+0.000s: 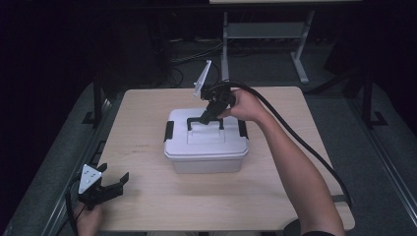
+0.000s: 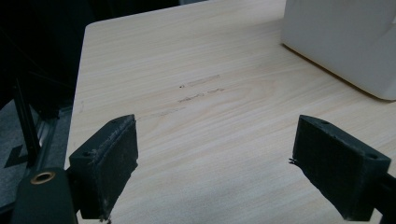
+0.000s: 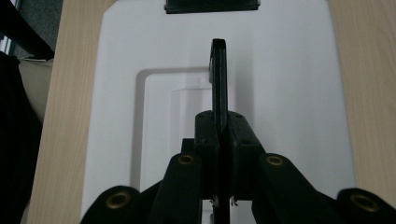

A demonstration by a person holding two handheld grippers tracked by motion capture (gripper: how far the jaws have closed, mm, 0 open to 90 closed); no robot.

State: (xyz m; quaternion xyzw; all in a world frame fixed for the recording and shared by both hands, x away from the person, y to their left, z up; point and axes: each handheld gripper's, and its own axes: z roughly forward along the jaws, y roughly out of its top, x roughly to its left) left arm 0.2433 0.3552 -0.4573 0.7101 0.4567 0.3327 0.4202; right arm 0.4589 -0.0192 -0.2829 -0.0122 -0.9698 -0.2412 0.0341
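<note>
A white plastic box [image 1: 205, 147] with black side latches stands in the middle of the table. Its black carrying handle [image 1: 204, 120] is raised upright over the lid [image 3: 280, 93]. My right gripper [image 1: 209, 115] reaches in from the far right side and is shut on the handle [image 3: 219, 79], which runs edge-on away from its pads. My left gripper [image 1: 112, 186] rests near the table's front left corner, open, with nothing between its pads [image 2: 112, 163]. The box's near corner [image 2: 345, 42] lies beyond it to the right.
The light wood table [image 1: 147, 147] has bare surface in front of and left of the box. A thick black cable [image 1: 305, 142] trails from the right gripper over the forearm. Beyond the table's far edge stands a grey desk frame [image 1: 265, 34] on a dark floor.
</note>
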